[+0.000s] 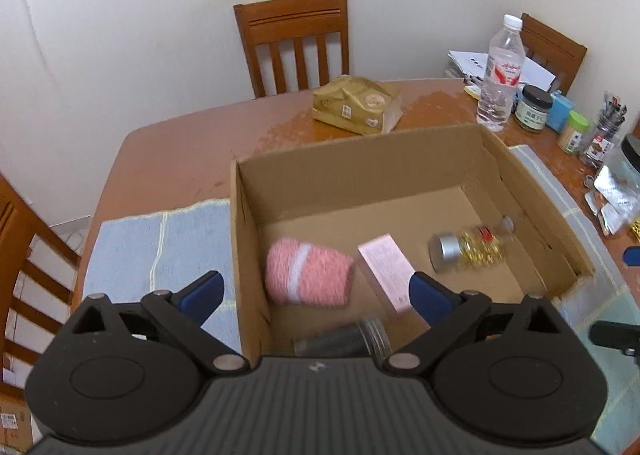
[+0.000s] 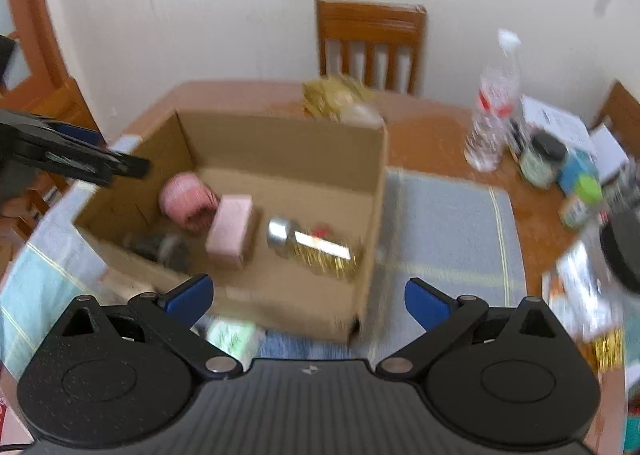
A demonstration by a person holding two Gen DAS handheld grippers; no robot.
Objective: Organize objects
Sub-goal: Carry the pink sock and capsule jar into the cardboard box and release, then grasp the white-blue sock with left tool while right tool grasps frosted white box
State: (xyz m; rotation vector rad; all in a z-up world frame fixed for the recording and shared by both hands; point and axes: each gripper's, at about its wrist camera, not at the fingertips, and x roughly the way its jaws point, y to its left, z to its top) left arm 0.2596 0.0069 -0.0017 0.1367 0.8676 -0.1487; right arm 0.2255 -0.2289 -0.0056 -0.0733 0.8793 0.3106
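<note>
Four things already lie in the cardboard box (image 1: 360, 159), which sits on a blue cloth (image 1: 160, 247) near the middle of the desk (image 1: 180, 147): a pink yarn ball (image 1: 308, 275) toward the box's left wall, a pink carton (image 1: 386, 271) just beside it, a silver-capped bottle of gold bits (image 1: 468, 251) toward the right wall, and a dark jar (image 1: 344, 341) against the near wall. The left hand-held gripper (image 1: 316, 295) is released, its blue pads spread wide above the box with nothing between them; the yarn ball and carton sit below the gap, untouched. The right hand-held gripper (image 2: 308, 299) is likewise spread and empty, over the box's near right corner. The step in hand looks like the end of a drop into the box, so the sensible course is to lift the left gripper straight up clear of the walls before swinging toward the loose items at the desk's right edge, where a water bottle (image 1: 500, 75) and small jars (image 1: 532, 107) stand close together. Both grippers pitch steeply downward, and the right view is blurred.
</note>
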